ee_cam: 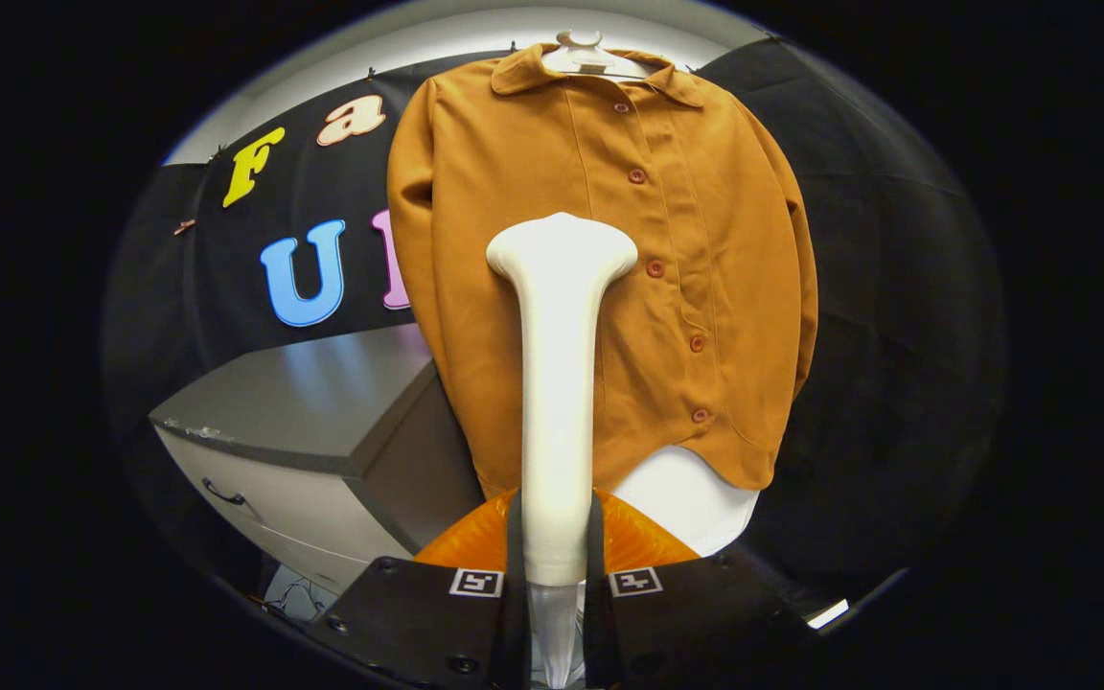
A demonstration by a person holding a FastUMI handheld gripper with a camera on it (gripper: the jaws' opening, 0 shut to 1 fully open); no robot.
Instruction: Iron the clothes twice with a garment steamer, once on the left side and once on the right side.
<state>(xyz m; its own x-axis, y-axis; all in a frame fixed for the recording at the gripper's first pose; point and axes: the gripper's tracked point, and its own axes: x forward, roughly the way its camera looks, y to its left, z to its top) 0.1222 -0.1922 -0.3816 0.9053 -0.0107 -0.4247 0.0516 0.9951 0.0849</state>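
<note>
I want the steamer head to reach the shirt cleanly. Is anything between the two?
Nothing visible. The gripper is shut on the white garment steamer, whose head points at the orange button-up shirt on its hanger. The grey cabinet sits off to the side.

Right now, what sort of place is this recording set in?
Likely a staged recording booth, not a home: black cloth wall behind a shirt on a hanger, a grey drawer cabinet beside it. The gripper is shut on a steamer.
</note>
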